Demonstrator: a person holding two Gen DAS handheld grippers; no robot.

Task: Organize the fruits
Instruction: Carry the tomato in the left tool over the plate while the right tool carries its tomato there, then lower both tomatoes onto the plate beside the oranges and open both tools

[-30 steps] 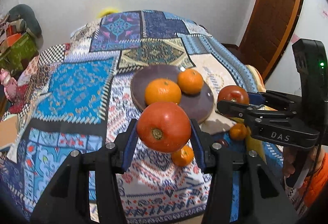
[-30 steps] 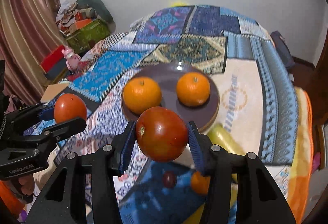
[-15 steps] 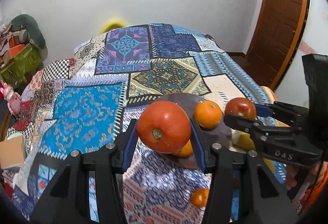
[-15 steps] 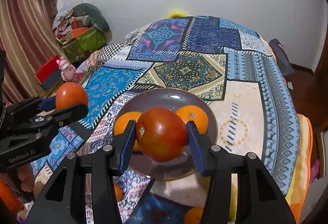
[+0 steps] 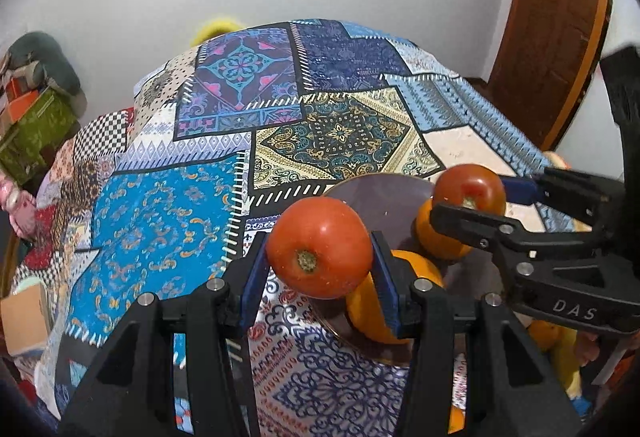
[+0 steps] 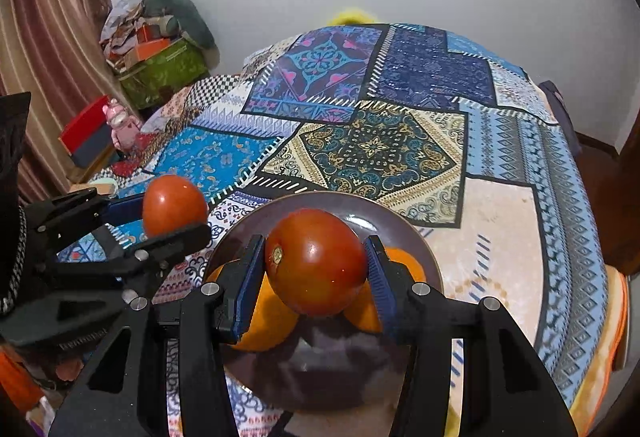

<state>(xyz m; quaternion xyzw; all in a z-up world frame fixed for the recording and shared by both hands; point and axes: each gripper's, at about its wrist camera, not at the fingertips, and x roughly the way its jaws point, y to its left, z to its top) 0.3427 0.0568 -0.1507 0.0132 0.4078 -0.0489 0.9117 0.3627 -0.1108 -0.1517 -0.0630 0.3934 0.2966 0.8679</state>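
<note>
Both grippers are loaded: the left gripper (image 5: 320, 265) is clamped on a tomato (image 5: 319, 247), the right gripper (image 6: 316, 265) on another tomato (image 6: 316, 261), above the brown plate (image 6: 400, 225). Two oranges (image 6: 264, 317) already crowd it. Drop either tomato carelessly and it likely rolls off onto the patchwork cloth (image 6: 376, 145), or bruises.

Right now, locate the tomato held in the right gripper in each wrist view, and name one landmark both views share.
Left wrist view: the tomato sits at right of centre, clamped in the right gripper reaching in from the right edge, above an orange on the plate.
Right wrist view: the same tomato fills the lower centre, between the blue pads.
Shared landmark: the dark plate on the patchwork cloth.
</note>
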